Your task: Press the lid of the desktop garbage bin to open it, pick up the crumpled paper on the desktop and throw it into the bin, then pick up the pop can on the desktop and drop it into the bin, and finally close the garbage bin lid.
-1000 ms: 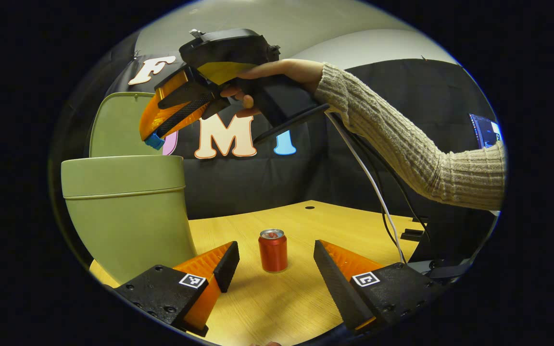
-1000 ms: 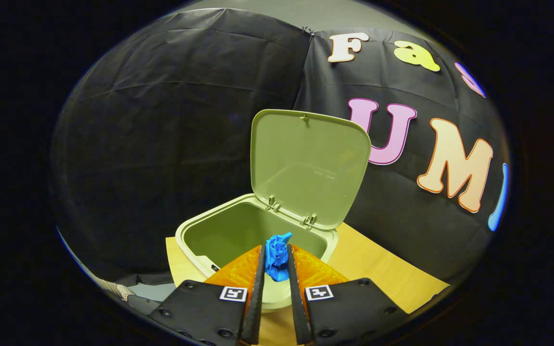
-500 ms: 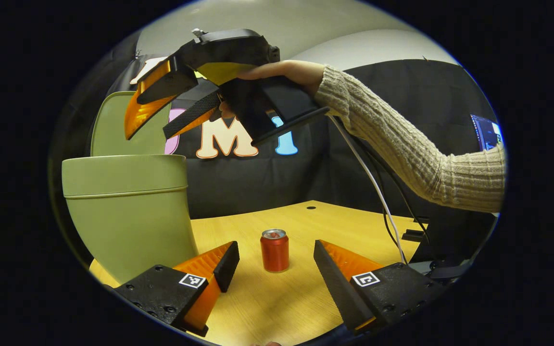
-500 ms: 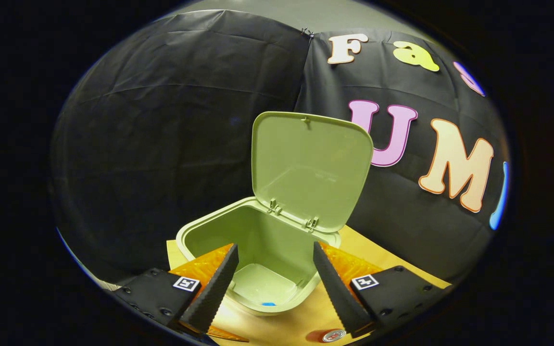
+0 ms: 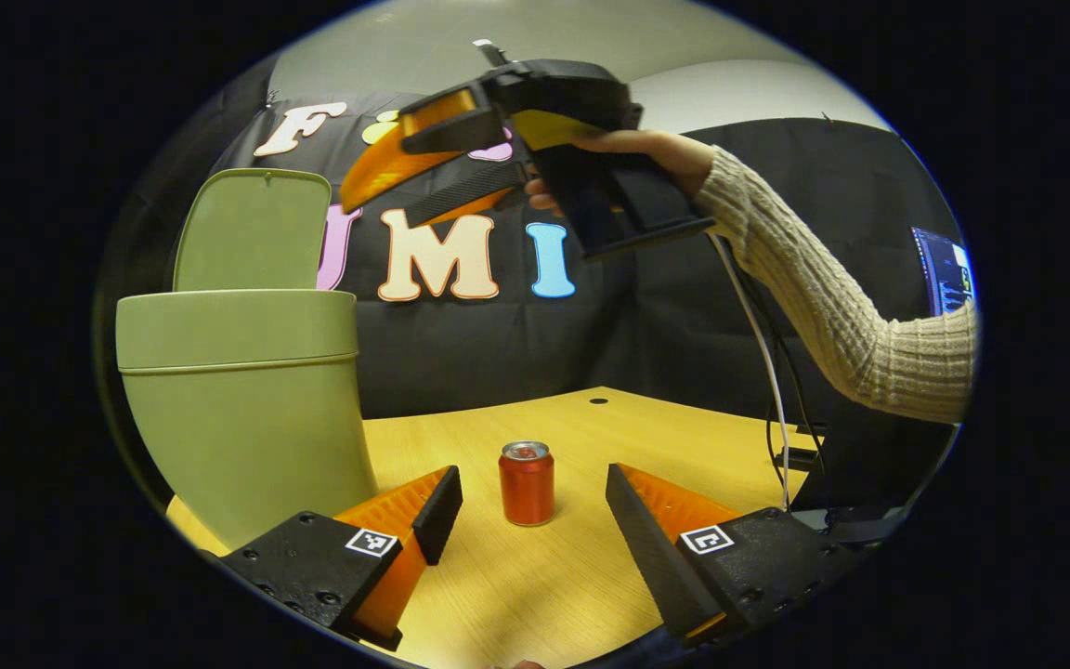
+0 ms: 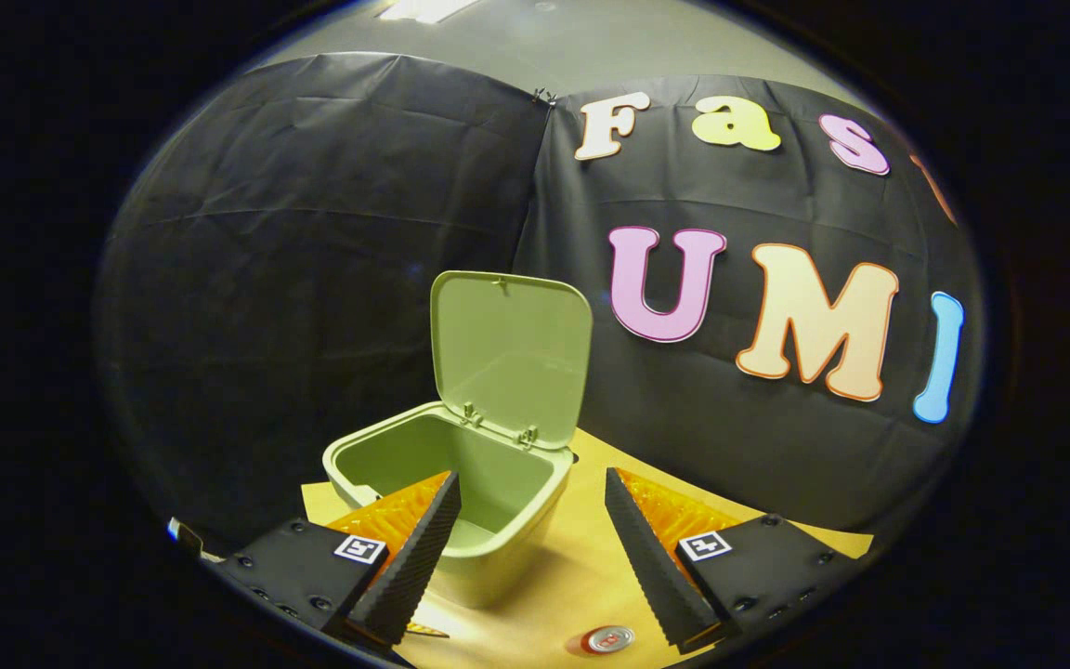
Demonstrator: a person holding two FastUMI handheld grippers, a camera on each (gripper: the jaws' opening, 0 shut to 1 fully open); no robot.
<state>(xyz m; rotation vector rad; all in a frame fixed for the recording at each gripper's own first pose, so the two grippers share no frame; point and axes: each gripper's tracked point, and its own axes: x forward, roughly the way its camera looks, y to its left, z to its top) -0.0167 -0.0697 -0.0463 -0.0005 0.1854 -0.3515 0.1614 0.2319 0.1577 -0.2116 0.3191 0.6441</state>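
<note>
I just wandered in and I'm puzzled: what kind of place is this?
It looks like a small recording booth, not a home: black cloth wall behind a wooden table, where a green bin with its lid up and a red can stand. A person's hand holds a gripper trailing cables.

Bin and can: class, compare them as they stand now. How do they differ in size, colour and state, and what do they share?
The bin is far bigger than the can. The bin is pale green, the can red with a silver top. The bin stands open, its lid raised upright at the back; the can's top looks closed. Both stand upright on the wooden table, untouched by either gripper.
</note>
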